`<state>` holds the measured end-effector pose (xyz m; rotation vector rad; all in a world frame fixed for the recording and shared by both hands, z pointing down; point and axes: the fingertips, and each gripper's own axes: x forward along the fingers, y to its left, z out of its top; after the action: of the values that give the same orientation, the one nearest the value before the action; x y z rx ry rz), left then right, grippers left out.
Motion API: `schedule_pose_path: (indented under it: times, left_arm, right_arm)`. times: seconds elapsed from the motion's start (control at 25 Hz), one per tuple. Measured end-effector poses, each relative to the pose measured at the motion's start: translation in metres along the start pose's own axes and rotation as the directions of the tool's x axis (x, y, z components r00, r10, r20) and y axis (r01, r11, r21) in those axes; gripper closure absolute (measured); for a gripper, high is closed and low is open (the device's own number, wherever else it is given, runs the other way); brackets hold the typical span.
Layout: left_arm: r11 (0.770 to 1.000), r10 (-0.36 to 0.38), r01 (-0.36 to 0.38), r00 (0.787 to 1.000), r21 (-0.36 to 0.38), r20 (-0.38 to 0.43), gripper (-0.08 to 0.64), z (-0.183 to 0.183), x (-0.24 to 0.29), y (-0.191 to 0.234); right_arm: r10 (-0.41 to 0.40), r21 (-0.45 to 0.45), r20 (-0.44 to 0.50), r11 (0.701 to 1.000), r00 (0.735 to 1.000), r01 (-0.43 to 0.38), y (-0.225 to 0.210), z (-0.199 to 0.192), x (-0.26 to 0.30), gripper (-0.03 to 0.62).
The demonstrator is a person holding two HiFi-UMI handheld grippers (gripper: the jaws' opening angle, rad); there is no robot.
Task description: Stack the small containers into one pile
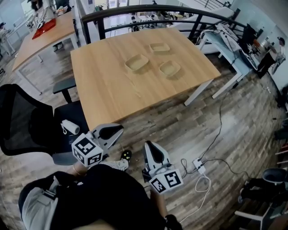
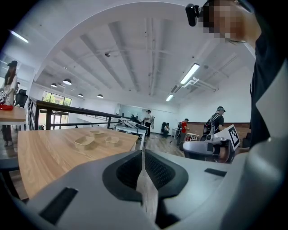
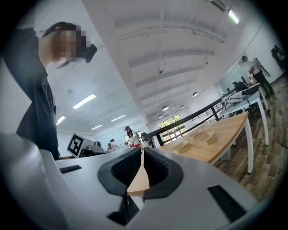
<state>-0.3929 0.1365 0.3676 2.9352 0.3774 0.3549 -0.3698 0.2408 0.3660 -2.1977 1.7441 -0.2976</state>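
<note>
Three small tan containers sit apart on the far half of the wooden table (image 1: 103, 90): one in the middle (image 1: 136, 62), one behind it (image 1: 159, 47) and one to the right (image 1: 169, 68). Both grippers hover off the table's near edge, over the floor, close to the person's body. The left gripper (image 1: 113, 131) is shut with nothing in it. The right gripper (image 1: 151, 150) is also shut and empty. In the left gripper view the closed jaws (image 2: 142, 155) point toward the containers (image 2: 84, 142). In the right gripper view the containers (image 3: 180, 145) lie far beyond the shut jaws (image 3: 142, 155).
A black office chair (image 1: 27, 121) stands left of the person, with a white roll (image 1: 69, 127) beside it. A white power strip and cables (image 1: 198, 167) lie on the wood floor to the right. A dark railing (image 1: 148, 11) runs behind the table. Other desks and people stand farther off.
</note>
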Motion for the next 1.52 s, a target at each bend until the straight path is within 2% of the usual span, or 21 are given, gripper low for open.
schedule_pose_path:
  times: [0.28,0.68,1.52]
  left_arm:
    - [1.0,0.009,-0.009,1.0,-0.015,0.002,0.532,0.005,0.015,0.022]
    - [0.999,-0.002,0.003,1.0,-0.038,0.02,0.532,0.015,0.037,0.045]
    - [0.997,-0.044,0.047,0.998,-0.066,0.055,0.532,0.032,0.07,0.105]
  right_arm:
    - [0.018,-0.014,-0.009,1.0,1.0,-0.019,-0.015,0.009,0.024,0.563]
    - [0.001,-0.033,-0.034,0.999,0.999,-0.002,-0.032,0.022,0.045,0.563]
    - [-0.068,-0.058,-0.025,0.996,0.997,0.066,-0.055,0.038,0.092,0.563]
